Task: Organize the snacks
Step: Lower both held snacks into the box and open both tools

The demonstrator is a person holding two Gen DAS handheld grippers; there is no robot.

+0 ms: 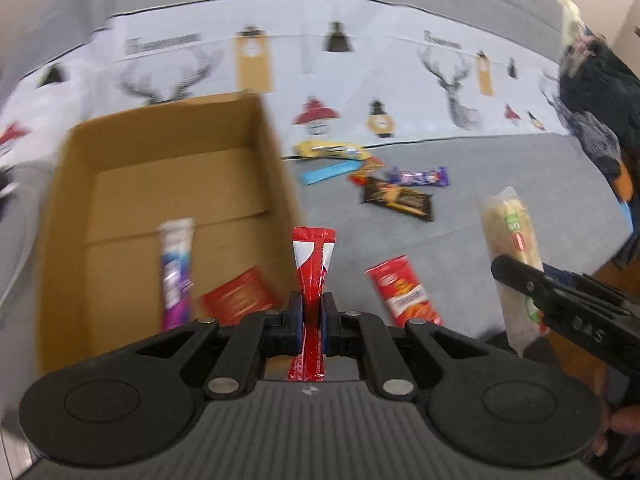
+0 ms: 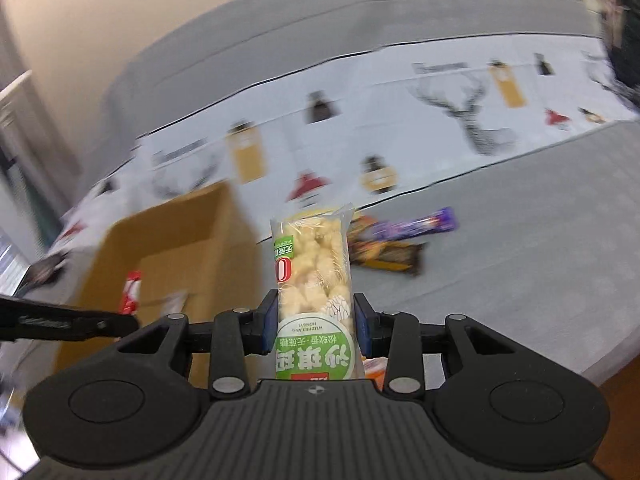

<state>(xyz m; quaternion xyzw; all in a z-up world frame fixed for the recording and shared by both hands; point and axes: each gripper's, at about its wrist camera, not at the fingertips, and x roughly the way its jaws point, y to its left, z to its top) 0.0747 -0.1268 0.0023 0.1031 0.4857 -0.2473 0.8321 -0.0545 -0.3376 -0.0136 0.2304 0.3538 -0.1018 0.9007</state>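
My left gripper is shut on a red snack stick and holds it over the near right wall of an open cardboard box. A purple packet and a red packet show inside the box. My right gripper is shut on a pale rice-cake pack with a green label, in the air right of the box. That pack and the right gripper also show in the left wrist view. The left gripper with the red stick shows at left in the right wrist view.
Loose snacks lie on the grey cloth: a yellow bar, a blue stick, a purple bar, a dark brown bar and a red packet. A reindeer-print cloth runs behind.
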